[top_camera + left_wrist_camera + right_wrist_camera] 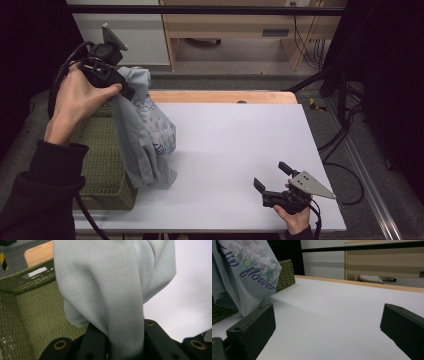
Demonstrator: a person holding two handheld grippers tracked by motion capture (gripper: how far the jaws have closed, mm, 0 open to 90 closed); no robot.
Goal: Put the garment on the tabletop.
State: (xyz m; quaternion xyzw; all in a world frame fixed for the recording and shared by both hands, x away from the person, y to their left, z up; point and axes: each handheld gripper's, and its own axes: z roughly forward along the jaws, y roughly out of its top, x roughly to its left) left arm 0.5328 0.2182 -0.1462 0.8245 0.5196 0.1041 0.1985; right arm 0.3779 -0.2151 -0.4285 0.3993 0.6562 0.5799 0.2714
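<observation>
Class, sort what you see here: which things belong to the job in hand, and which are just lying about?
Part of the job:
- pale grey T-shirt, hanging from the left gripper, jaws shut on it
- green woven basket beside it
- right gripper, jaws open, resting on the white table

Just lying about:
- wooden desk behind
- cables on the floor

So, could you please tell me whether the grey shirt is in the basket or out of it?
Mostly out: the grey shirt hangs from the left gripper, draped over the basket edge.

Left tongs (125, 90) clamping grey shirt (142, 135) above green basket (102, 160), right tongs (272, 176) spread on white table (230, 145)
</observation>
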